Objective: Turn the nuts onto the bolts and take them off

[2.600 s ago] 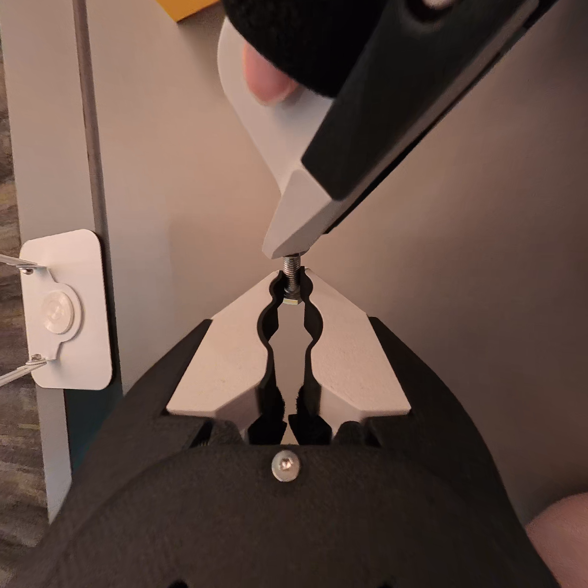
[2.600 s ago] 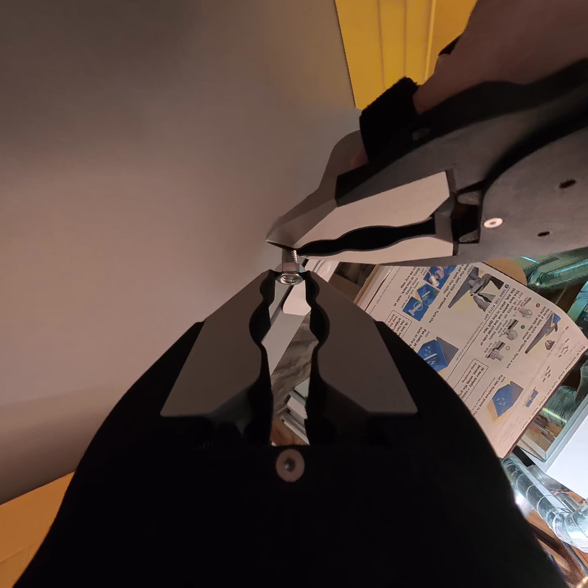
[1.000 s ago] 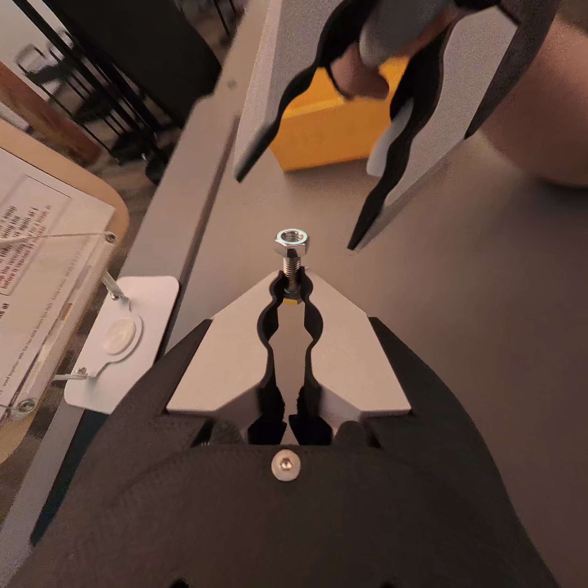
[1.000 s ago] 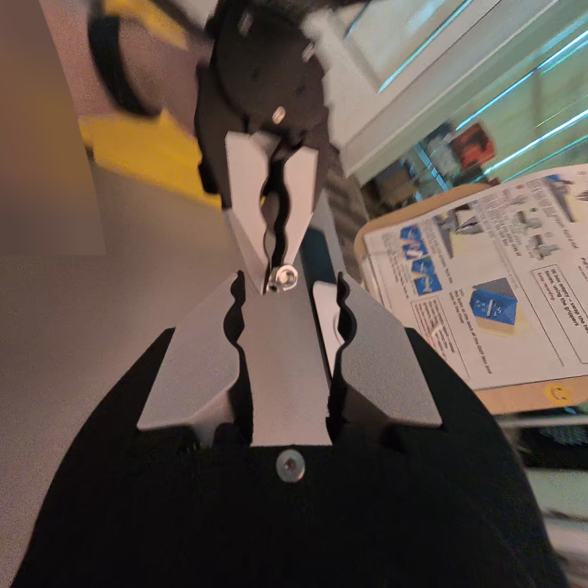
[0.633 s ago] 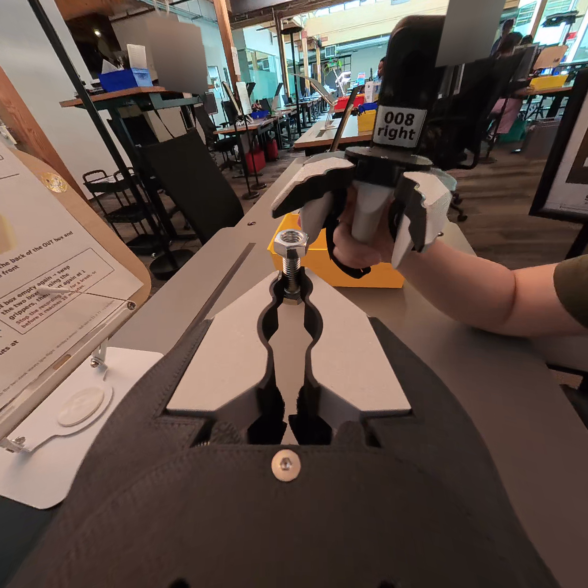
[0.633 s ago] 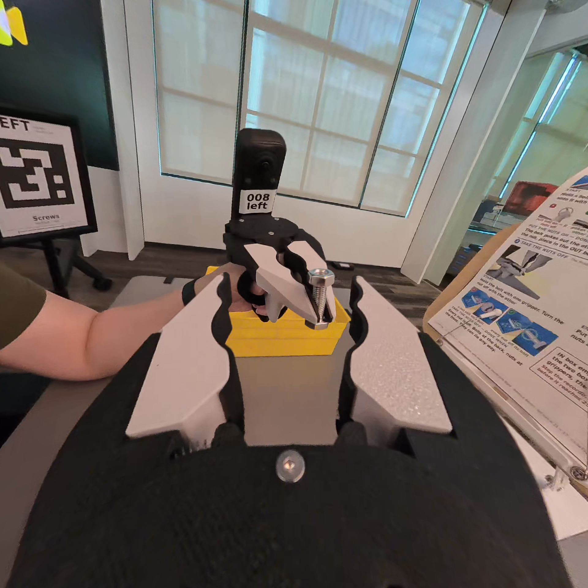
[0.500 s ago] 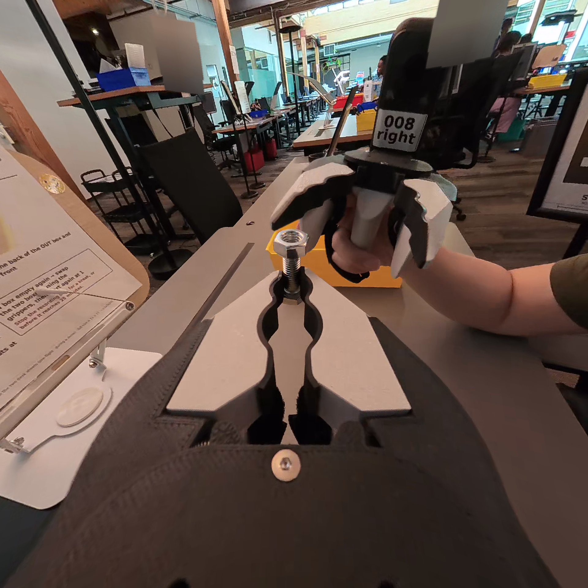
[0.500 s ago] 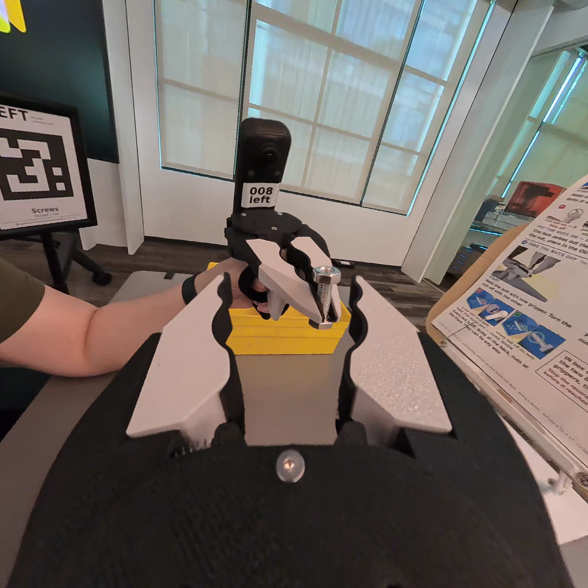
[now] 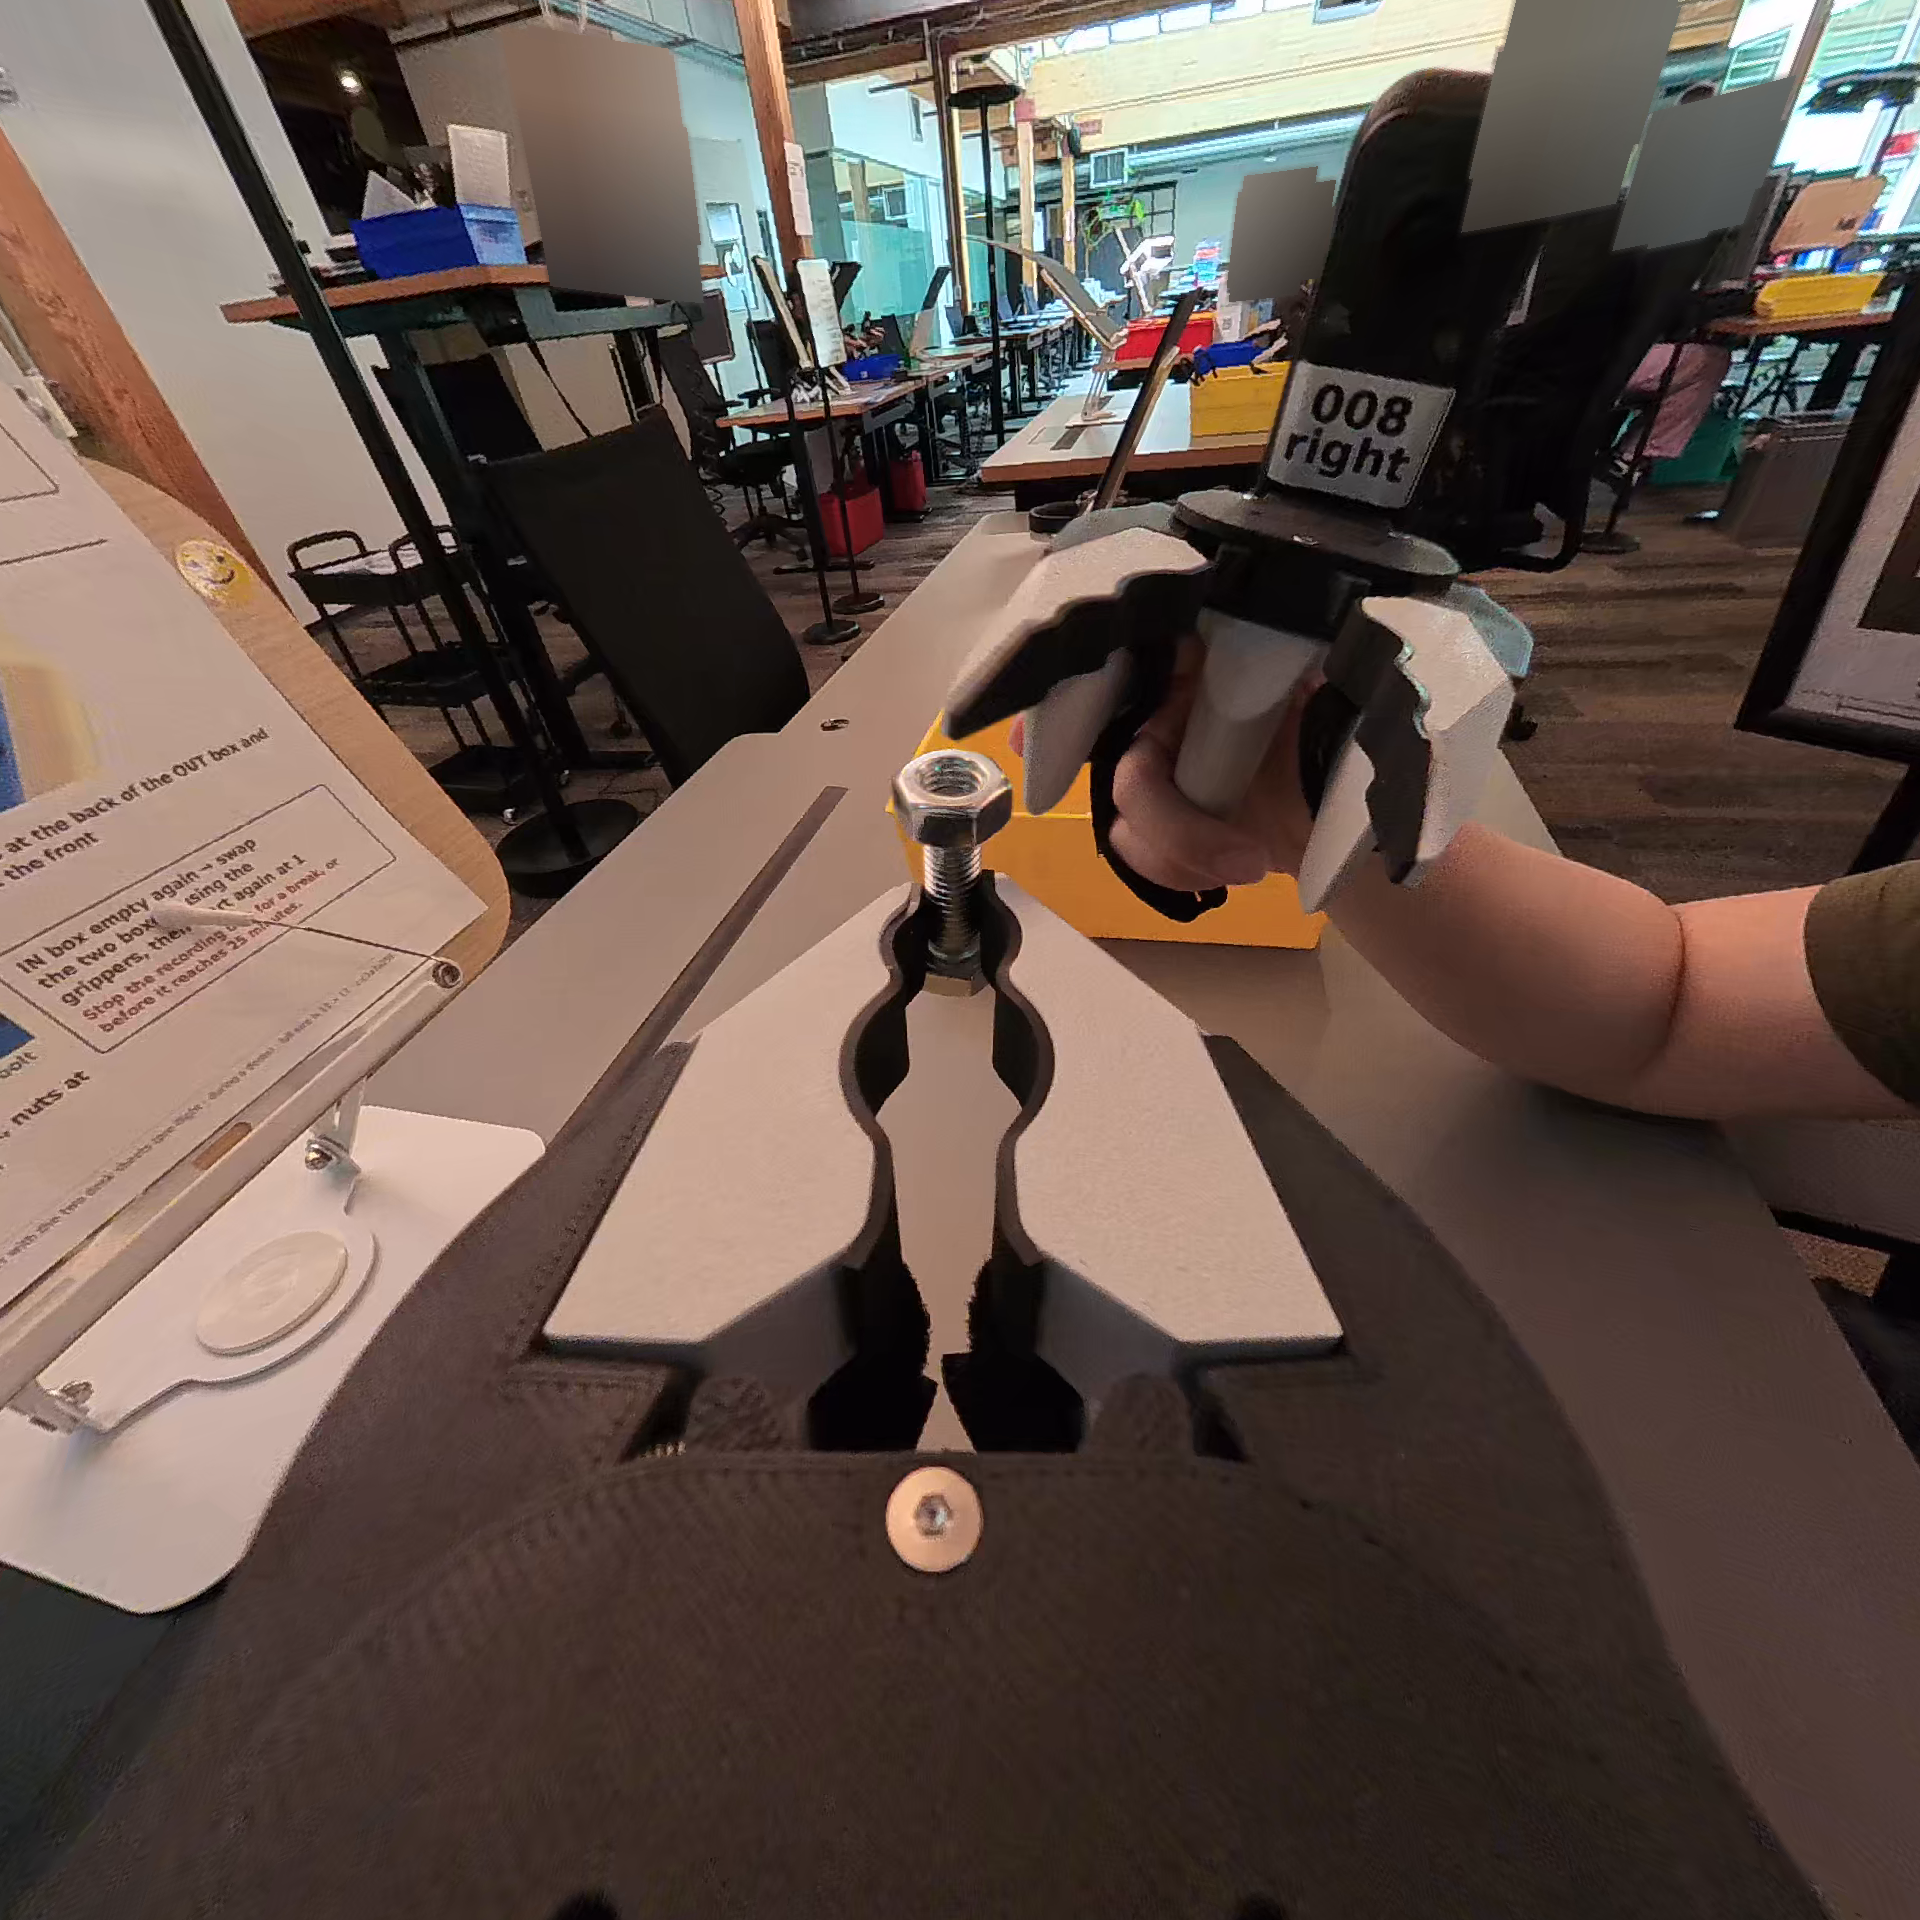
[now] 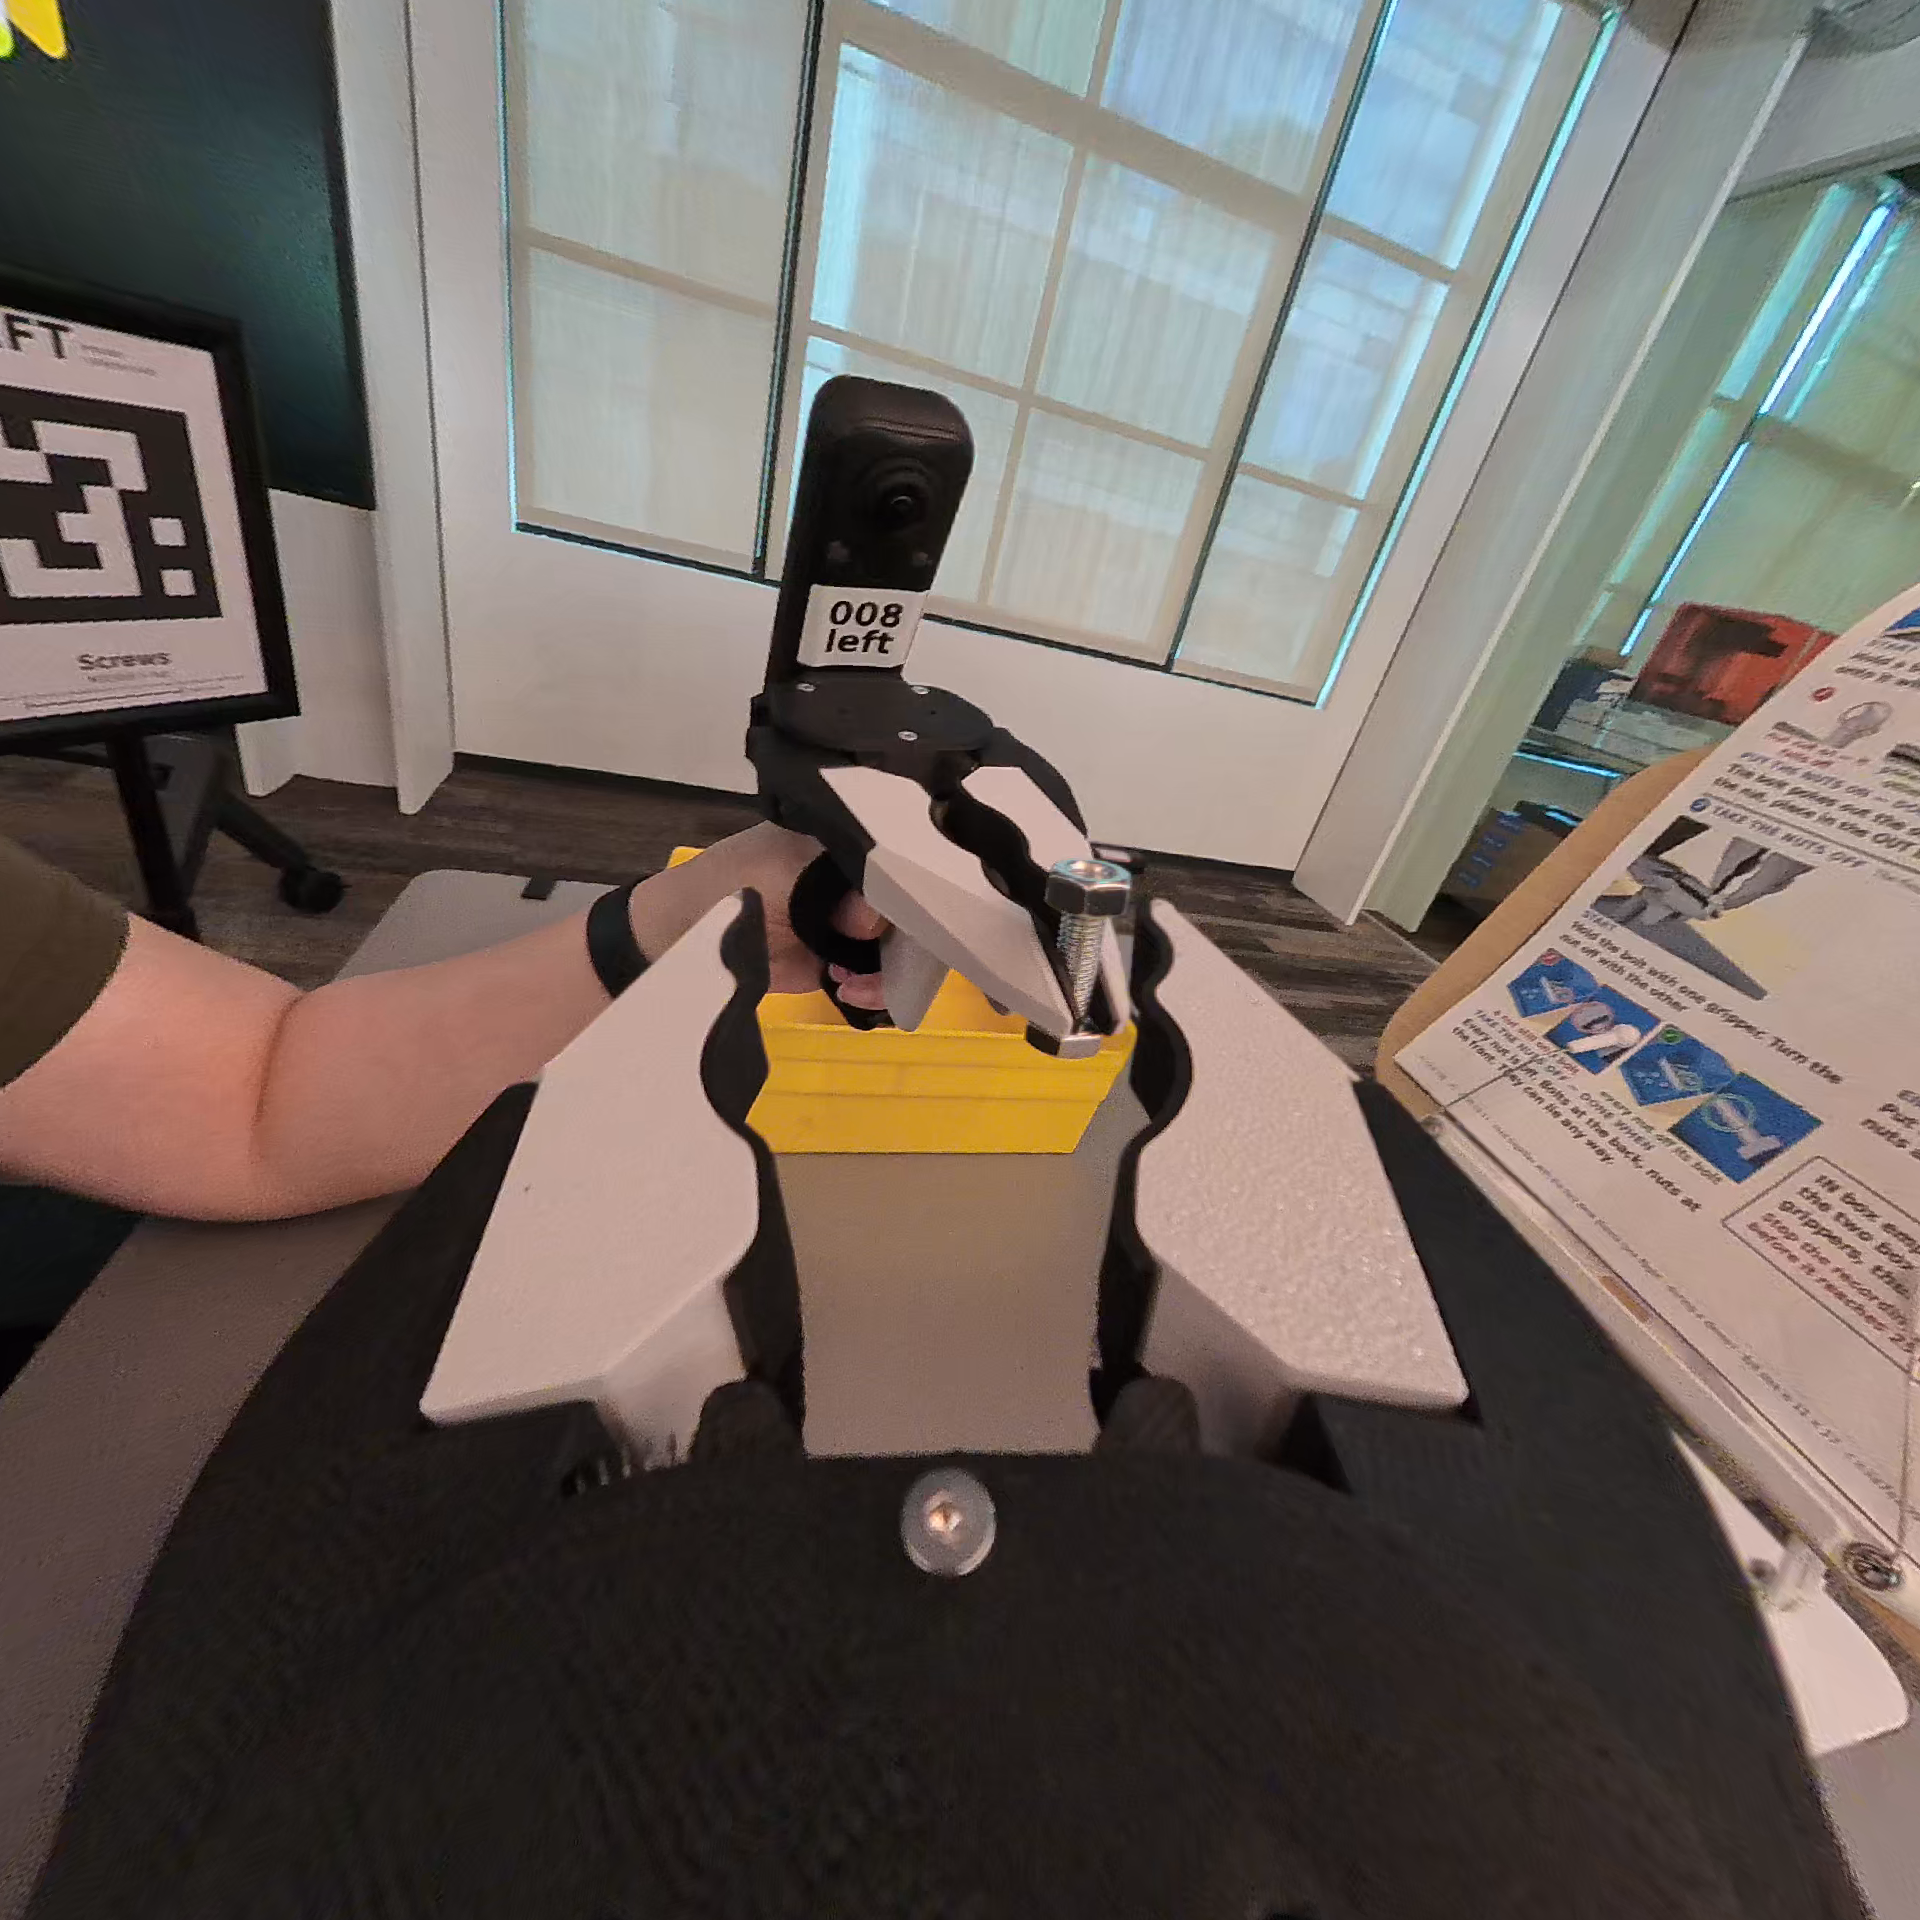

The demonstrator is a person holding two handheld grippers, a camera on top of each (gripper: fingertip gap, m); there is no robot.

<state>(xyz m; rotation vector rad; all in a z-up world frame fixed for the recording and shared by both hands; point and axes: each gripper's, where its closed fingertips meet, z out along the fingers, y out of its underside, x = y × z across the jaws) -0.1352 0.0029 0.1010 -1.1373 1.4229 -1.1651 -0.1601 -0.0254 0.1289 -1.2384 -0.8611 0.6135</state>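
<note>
I am working over the grey surface (image 9: 1558,1299), with the yellow box (image 10: 925,1091) sitting on it beyond both grippers and an instruction sheet (image 10: 1704,1039) propped at the side. My left gripper (image 9: 951,961) is pinching the bolt (image 9: 948,914) low down, near its head, so the threaded shank is standing upright above the fingertips. My right gripper (image 10: 940,935) is spread wide and carrying nothing; in the left wrist view it is hanging just beside the bolt, tips pointing down and apart from it. The nut (image 9: 951,795) is sitting at the very top of the bolt, with bare thread showing beneath it.

I judge the step in hand to be taking hold of that nut for turning. To do it well, I am thinking of bringing the right gripper level with the nut, closing on two opposite flats, not the corners, and keeping the left grip firm so the bolt does not tilt or spin along. A skewed grip could jam the thread.
</note>
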